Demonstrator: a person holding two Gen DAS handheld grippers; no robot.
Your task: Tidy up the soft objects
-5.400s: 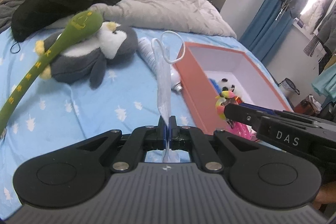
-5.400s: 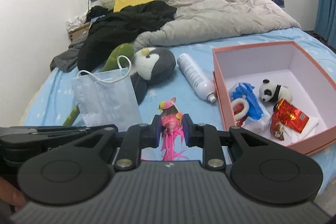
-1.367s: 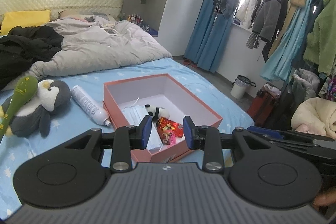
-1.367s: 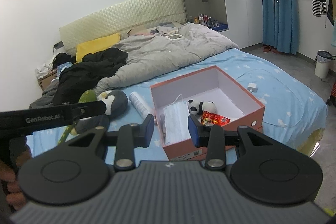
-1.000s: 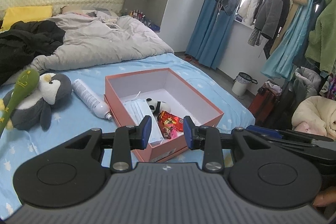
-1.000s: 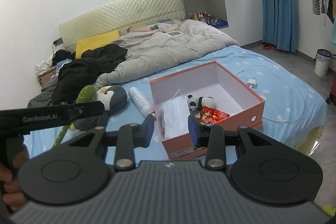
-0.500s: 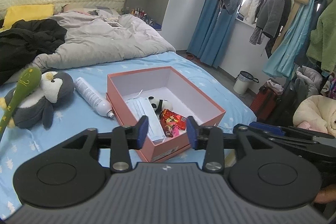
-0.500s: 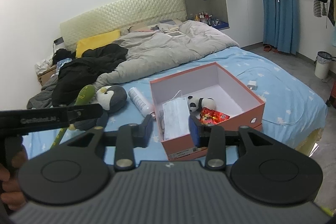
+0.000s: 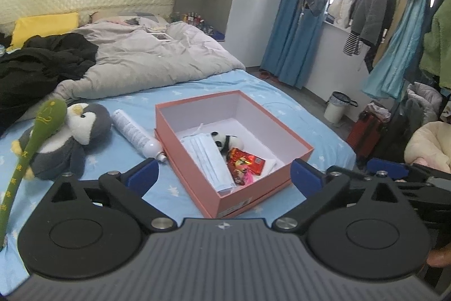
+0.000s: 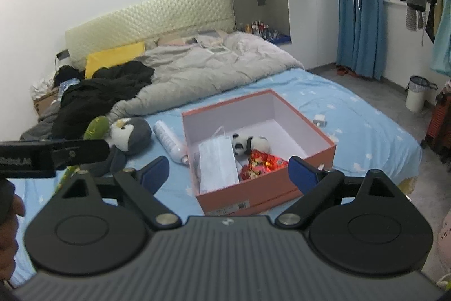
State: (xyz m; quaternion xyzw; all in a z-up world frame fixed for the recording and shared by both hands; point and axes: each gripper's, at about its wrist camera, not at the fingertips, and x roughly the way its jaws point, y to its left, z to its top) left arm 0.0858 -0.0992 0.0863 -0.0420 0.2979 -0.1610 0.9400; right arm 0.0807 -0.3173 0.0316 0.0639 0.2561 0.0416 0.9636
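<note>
An open orange box (image 9: 253, 196) (image 10: 265, 192) sits on the blue bed. Inside lie a white face mask (image 9: 210, 160) (image 10: 218, 162), a small panda plush (image 9: 225, 141) (image 10: 246, 144), a red packet (image 9: 245, 160) (image 10: 265, 161) and a pink toy (image 9: 245, 177). A grey penguin plush (image 9: 70, 140) (image 10: 129, 134) and a green plush stick (image 9: 28, 145) (image 10: 94, 129) lie left of the box. My left gripper (image 9: 222, 174) is wide open and empty, held back from the box. My right gripper (image 10: 228, 169) is wide open and empty too.
A white spray bottle (image 9: 135, 133) (image 10: 169, 143) lies between penguin and box. A grey duvet (image 9: 146, 58) and black clothes (image 9: 36, 66) cover the far bed. A white charger (image 10: 320, 120) lies right of the box. A bin (image 9: 336, 106) and hanging clothes (image 9: 394, 4) stand right.
Both grippers let go of the mask and pink toy, which now lie in the box, pulled back from the bed, and in the last half second their jaws spread wide.
</note>
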